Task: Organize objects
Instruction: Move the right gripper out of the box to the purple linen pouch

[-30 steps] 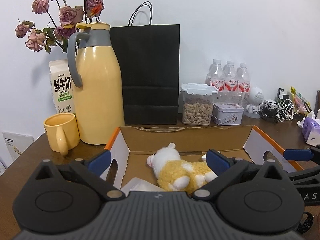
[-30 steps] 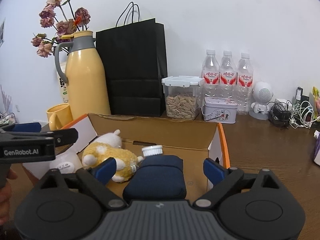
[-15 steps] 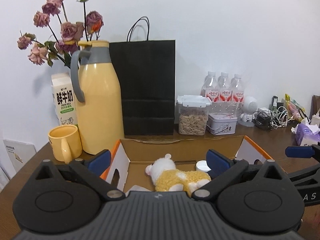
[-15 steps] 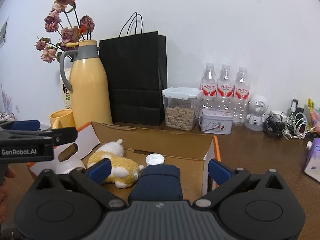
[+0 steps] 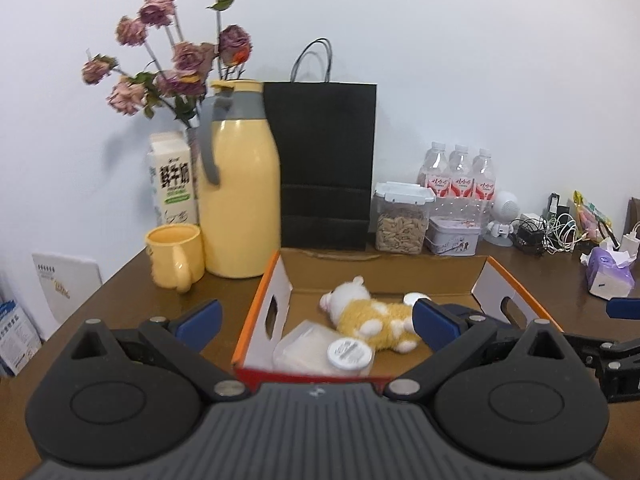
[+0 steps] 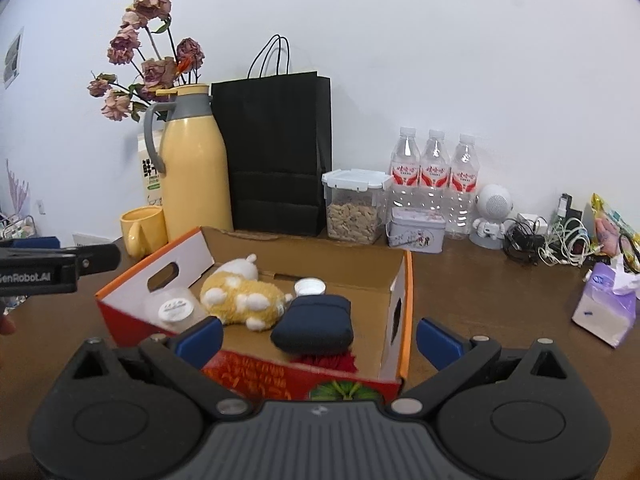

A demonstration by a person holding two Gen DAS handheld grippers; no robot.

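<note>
The cardboard box [image 6: 404, 304] sat on the brown table [image 6: 500, 300], just past both grippers. The right gripper [image 6: 318, 336] had its blue fingers spread wide, as wide as they go, and held nothing. Its jaws had just been opening, and nothing sat between the pads. The dark blue pouch [image 6: 314, 325] lay in the box a little way ahead of the fingers, not touching them. Beside the pouch lay the fluffy yellow and white toy [image 6: 240, 295], and a small white cap [image 6: 309, 287] sat behind the pouch. A clear jar with a white lid [image 6: 173, 309] lay in the left corner of the box.

The left gripper [image 5: 316, 320] was also wide apart and empty. From its view, the toy [image 5: 370, 314] and the jar [image 5: 328, 350] lay in the box [image 5: 276, 304] ahead of the fingers, and the right finger covered part of the pouch.

A second earlier, the pouch sat right between the right gripper's fingers and filled the space low in that view. Now both grippers were farther back and a bit higher, so the near wall of the box showed, red with a watermelon picture. The box and the things behind it looked smaller, and the toy lay in the same spot.
</note>
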